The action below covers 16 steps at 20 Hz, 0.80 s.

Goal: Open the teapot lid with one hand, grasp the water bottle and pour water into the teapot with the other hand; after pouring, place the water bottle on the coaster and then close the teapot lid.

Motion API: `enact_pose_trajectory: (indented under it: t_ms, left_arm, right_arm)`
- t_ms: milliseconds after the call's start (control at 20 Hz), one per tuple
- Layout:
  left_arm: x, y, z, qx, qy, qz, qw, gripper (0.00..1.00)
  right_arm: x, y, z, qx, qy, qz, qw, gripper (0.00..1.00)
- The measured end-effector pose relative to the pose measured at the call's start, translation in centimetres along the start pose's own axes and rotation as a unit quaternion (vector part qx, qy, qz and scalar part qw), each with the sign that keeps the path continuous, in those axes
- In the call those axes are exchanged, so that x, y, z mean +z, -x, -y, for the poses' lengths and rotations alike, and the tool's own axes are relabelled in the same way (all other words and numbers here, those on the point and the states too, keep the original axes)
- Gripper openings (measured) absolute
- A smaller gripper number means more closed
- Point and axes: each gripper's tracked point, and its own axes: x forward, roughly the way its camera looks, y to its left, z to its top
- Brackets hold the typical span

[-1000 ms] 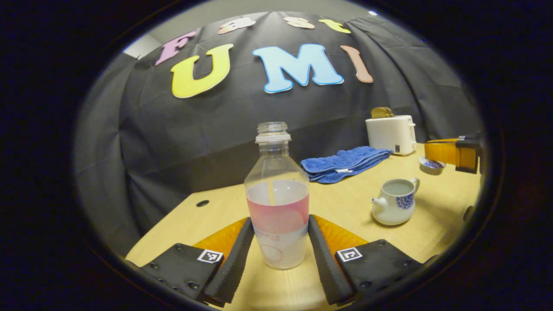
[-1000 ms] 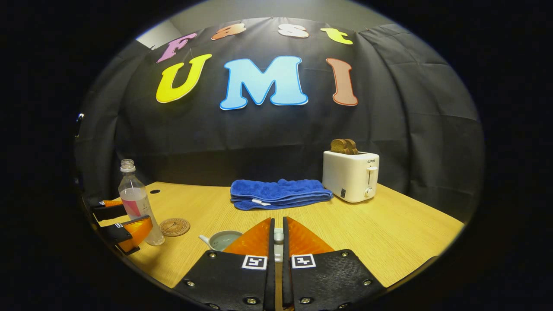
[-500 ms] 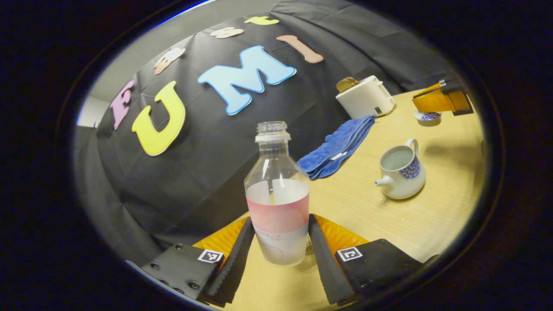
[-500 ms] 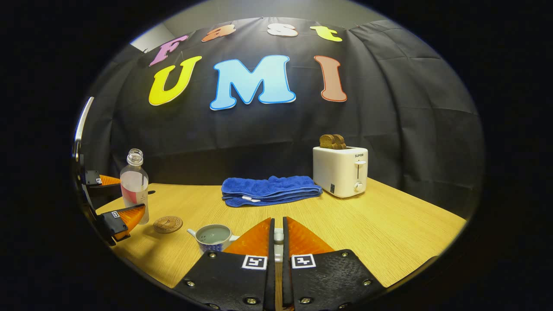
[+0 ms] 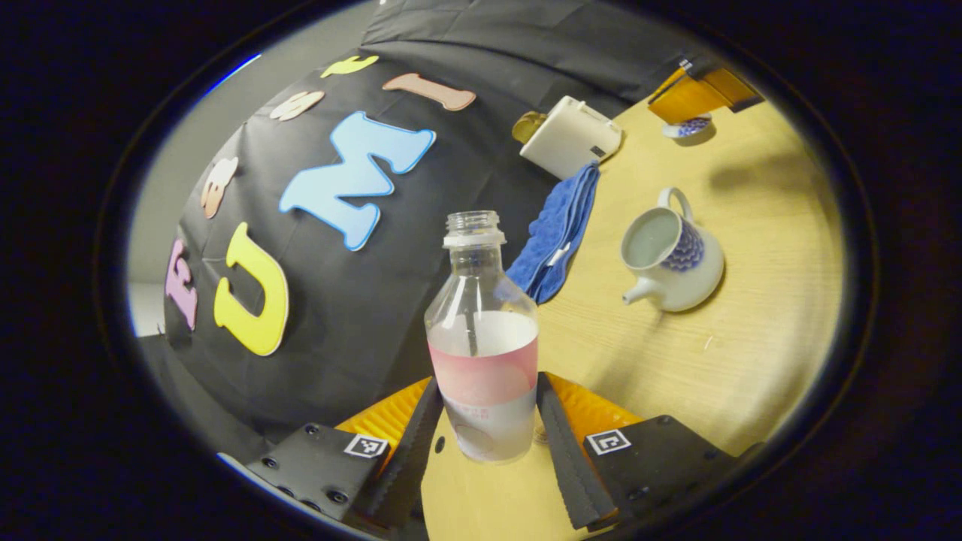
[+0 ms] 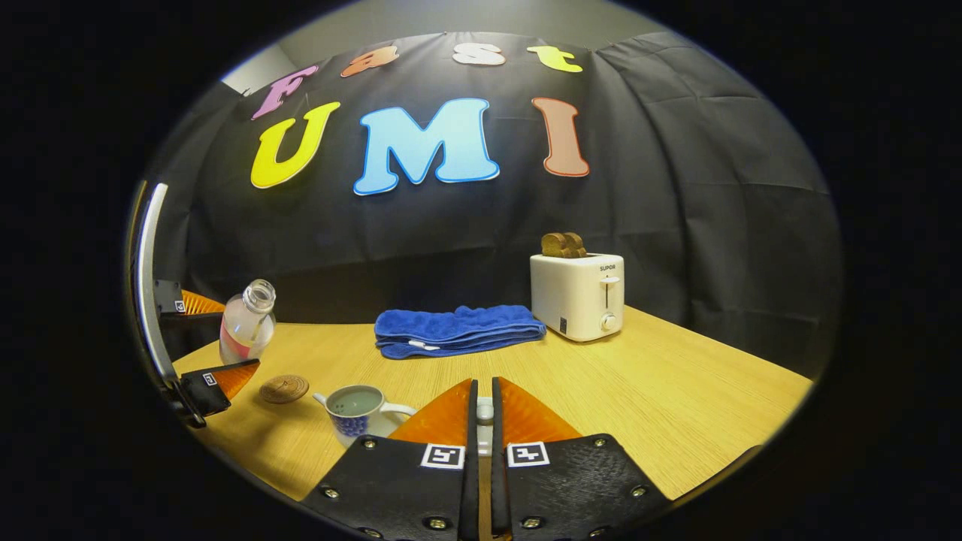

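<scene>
The left tool (image 5: 488,428) is clenched on the water bottle (image 5: 482,353), one finger pressed to each side of its lower body; the bottle is uncapped, clear, about half full, with a pink band round its middle; in the right gripper view it hangs above the counter (image 6: 661,398), tilted toward the teapot (image 6: 359,409). The right tool (image 6: 481,421) is closed tight on the teapot lid (image 6: 485,412), a small pale knob showing in the slit between its fingers; in the left gripper view the lid (image 5: 688,128) hangs blue-patterned under that tool, well apart from the pot. The teapot (image 5: 673,255) stands open on the counter, white with blue pattern; the round coaster (image 6: 284,388) lies just beside it, bare.
</scene>
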Motion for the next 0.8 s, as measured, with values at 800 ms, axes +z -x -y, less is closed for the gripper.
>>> enact_pose_trajectory:
  t_ms: [800]
  left_arm:
    - [2.3, -0.9, 0.1, -0.004, -0.231, -0.003, 0.973, 0.87]
  right_arm:
    - [-0.6, 0.9, 2.5, -0.013, -0.023, 0.001, 1.0, 0.06]
